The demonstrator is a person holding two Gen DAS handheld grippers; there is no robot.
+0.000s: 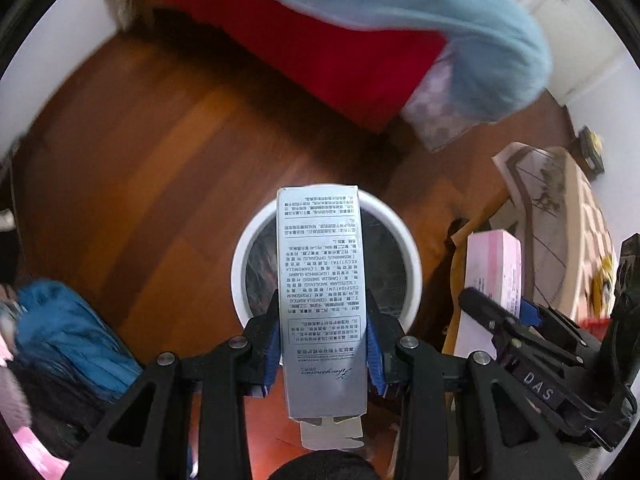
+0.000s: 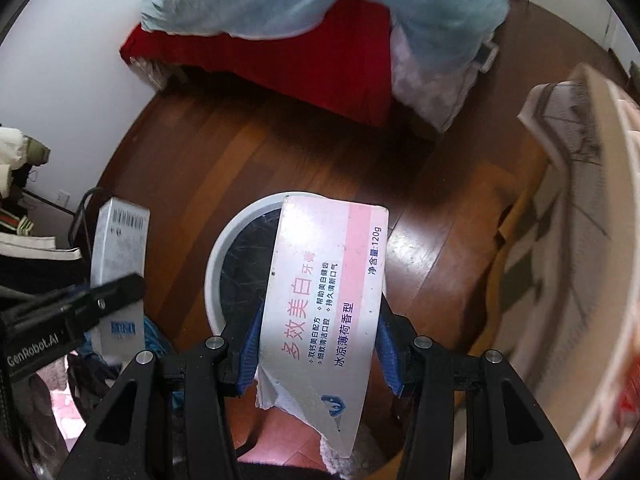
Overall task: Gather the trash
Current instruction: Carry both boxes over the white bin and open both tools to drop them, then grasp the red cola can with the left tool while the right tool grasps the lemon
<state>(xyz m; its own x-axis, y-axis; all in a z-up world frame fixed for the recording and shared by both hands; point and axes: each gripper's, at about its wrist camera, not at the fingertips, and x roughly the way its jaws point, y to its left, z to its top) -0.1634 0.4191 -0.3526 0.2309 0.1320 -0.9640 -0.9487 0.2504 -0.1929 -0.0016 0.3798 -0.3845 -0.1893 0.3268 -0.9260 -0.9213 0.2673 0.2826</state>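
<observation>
Together, two boxes: left jaws clamp silver box, right jaws pink box, above one bin.

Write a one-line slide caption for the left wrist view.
Left gripper holds a silver carton above the white bin on the wooden floor.

The silver box sits between the left gripper fingers, above the bin on the floor. The toothpaste box, in the right gripper, hangs to its right.
</observation>
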